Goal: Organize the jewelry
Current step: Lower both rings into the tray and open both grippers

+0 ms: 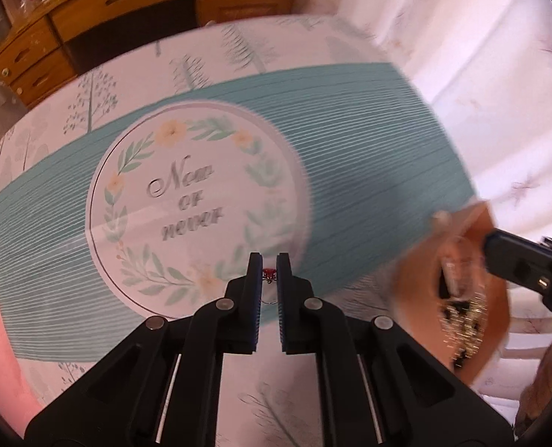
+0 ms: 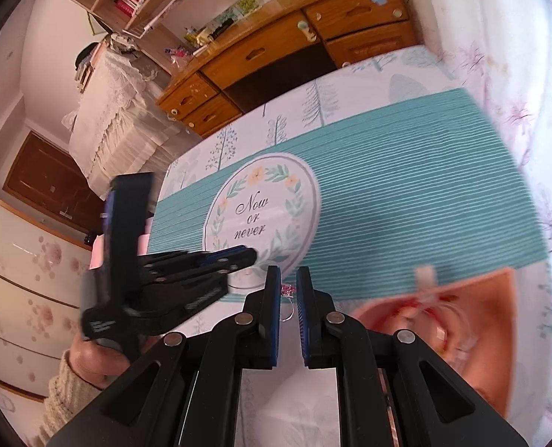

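Currently the left gripper [image 1: 269, 273] is clenched on a red-stoned earring [image 1: 269, 273] above the tablecloth [image 1: 350, 141]. Right gripper [image 2: 288, 290] pinches a pink-beaded earring [image 2: 288, 290]. An orange box [image 1: 458, 298] of blurred jewelry sits alongside.

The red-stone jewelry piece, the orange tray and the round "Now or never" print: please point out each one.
red-stone jewelry piece [image 1: 269, 273], left wrist view, on the red stone between the jaws.
orange tray [image 2: 495, 298], right wrist view, on its bare far corner.
round "Now or never" print [image 2: 251, 213], right wrist view, on the lettering.
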`<action>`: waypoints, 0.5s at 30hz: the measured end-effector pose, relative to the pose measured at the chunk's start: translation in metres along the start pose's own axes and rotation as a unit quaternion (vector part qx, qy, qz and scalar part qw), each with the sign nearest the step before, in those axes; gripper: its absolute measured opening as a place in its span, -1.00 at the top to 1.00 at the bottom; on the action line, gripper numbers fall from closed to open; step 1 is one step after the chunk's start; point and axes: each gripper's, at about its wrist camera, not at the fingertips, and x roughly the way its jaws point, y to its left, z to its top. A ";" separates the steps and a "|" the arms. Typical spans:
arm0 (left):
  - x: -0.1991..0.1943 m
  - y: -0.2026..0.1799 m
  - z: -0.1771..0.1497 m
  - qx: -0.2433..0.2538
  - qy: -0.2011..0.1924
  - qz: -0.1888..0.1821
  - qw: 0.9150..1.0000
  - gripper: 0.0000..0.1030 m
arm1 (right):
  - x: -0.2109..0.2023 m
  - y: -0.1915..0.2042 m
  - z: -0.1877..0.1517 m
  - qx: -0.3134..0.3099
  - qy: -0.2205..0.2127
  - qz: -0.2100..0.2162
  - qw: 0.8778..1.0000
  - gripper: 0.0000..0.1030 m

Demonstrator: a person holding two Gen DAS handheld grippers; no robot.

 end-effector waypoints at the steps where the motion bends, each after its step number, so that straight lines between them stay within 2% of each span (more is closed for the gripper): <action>1: -0.012 -0.011 -0.003 0.008 -0.010 -0.012 1.000 0.90 | -0.012 -0.006 -0.005 0.000 -0.004 -0.003 1.000 0.83; 5: -0.051 -0.059 -0.012 0.037 -0.044 -0.061 0.996 0.90 | -0.049 -0.034 -0.030 0.008 -0.012 -0.022 1.000 0.83; 8: -0.063 -0.097 -0.016 0.056 -0.055 -0.091 0.993 0.90 | -0.068 -0.055 -0.054 0.017 -0.010 -0.042 0.999 0.83; 12: -0.059 -0.141 -0.025 0.071 -0.053 -0.115 0.989 0.90 | -0.080 -0.081 -0.083 0.028 -0.009 -0.058 0.998 0.83; 15: -0.041 -0.162 -0.029 0.063 -0.035 -0.133 0.988 0.90 | -0.080 -0.096 -0.096 0.036 -0.007 -0.066 0.997 0.83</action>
